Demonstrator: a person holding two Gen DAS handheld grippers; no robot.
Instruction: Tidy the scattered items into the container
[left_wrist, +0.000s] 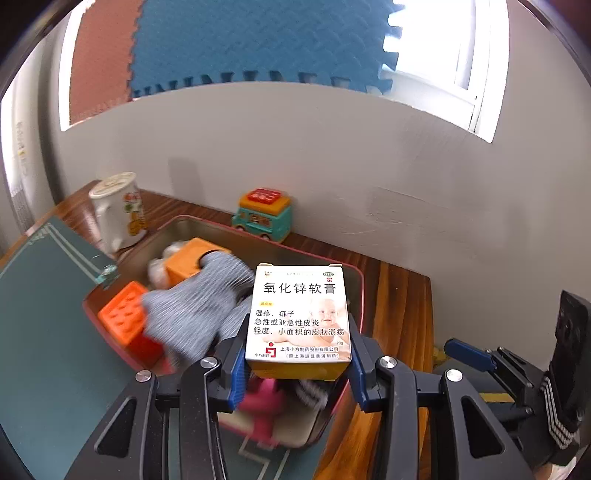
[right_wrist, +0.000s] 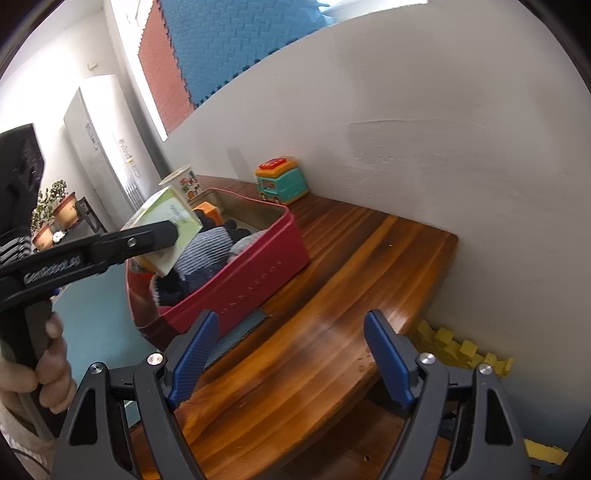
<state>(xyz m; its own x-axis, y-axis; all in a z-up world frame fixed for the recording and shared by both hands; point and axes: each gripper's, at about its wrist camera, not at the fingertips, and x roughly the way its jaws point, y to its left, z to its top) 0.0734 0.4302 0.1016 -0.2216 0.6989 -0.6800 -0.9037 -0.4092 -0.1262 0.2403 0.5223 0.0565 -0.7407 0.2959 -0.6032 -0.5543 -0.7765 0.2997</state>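
Note:
My left gripper (left_wrist: 297, 365) is shut on a white and yellow ointment box (left_wrist: 299, 314) and holds it above the near right part of the red tin (left_wrist: 354, 273). The tin holds orange toy blocks (left_wrist: 123, 317), a grey striped sock (left_wrist: 195, 306) and a pink item (left_wrist: 264, 406). In the right wrist view the same box (right_wrist: 166, 218) hangs over the red tin (right_wrist: 251, 280), held by the left gripper (right_wrist: 168, 240). My right gripper (right_wrist: 291, 354) is open and empty over the wooden table (right_wrist: 332, 314), to the right of the tin.
A white mug (left_wrist: 118, 210) and a teal toy bus (left_wrist: 264, 214) stand behind the tin by the white wall. A teal mat (left_wrist: 48, 314) lies under the tin's left side. The table's edge (right_wrist: 424, 314) ends at the right, with yellow foam pieces (right_wrist: 461, 350) below.

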